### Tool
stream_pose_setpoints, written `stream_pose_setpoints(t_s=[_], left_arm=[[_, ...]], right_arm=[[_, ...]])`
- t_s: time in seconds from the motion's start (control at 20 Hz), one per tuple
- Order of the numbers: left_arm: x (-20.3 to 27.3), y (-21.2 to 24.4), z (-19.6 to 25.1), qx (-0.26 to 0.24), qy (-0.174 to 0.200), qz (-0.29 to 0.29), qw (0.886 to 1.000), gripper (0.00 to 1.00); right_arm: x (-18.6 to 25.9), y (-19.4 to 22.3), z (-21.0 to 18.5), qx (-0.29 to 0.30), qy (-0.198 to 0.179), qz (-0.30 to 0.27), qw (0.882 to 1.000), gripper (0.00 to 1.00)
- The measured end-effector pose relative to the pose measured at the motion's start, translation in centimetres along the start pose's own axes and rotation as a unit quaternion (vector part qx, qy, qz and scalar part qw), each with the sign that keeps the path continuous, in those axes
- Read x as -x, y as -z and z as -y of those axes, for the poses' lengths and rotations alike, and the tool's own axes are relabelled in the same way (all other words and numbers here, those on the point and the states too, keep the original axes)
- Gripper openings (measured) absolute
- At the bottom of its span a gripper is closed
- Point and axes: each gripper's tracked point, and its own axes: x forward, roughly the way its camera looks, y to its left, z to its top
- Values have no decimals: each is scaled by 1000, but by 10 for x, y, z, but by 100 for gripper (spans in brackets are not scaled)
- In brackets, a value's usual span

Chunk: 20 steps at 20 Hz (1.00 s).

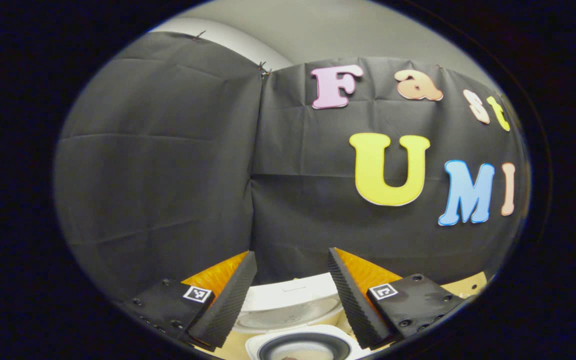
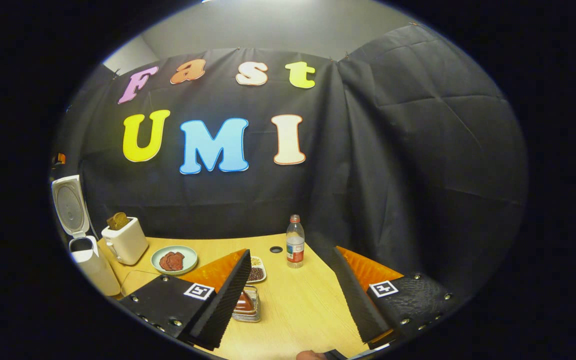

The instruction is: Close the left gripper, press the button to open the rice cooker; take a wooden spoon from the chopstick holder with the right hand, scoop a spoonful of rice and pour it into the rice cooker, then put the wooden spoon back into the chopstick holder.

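Each of the two hand-held two-finger grippers, the left gripper (image 1: 292, 292) and the right gripper (image 2: 290, 295), is built from a pair of wedge-shaped fingers whose inner faces are covered with finely ribbed pads (image 1: 228, 300). Every finger is carried on a flat black mounting plate (image 1: 413, 300) that is fastened with small dark round-headed screws and marked with a square black-and-white fiducial tag (image 1: 197, 293) set in a white border. The same plates (image 2: 168, 305), screws and tags (image 2: 383, 288) are seen on the right gripper, one tag to each finger.
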Motion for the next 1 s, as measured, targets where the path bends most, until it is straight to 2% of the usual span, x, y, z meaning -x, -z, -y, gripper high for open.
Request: stream_pose_setpoints(t_s=[0.2, 0.3, 0.35, 0.55, 0.85, 0.95, 1.0], left_arm=[[-39, 25, -4, 21, -4, -41, 999, 100], [-49, 42, -1, 18, -9, -67, 998, 96], [-50, 43, -3, 4, -15, -56, 998, 99], [-40, 44, 2, 8, -13, -59, 998, 94], [2, 57, 19, 7, -2, -54, 999, 99], [18, 63, 27, 7, 1, -54, 999, 92], [26, 67, 30, 7, 3, -54, 999, 92]], right_arm=[[7, 1, 4, 12, 14, -6, 1000, 97], [8, 2, 6, 15, 16, -7, 1000, 97], [7, 3, 5, 18, 15, -9, 1000, 97], [2, 0, -1, 17, -1, -8, 1000, 97], [-13, -4, -20, 22, -38, -4, 999, 97], [-19, -4, -28, 26, -51, -6, 998, 97], [-22, -4, -31, 27, -57, -7, 998, 97]])
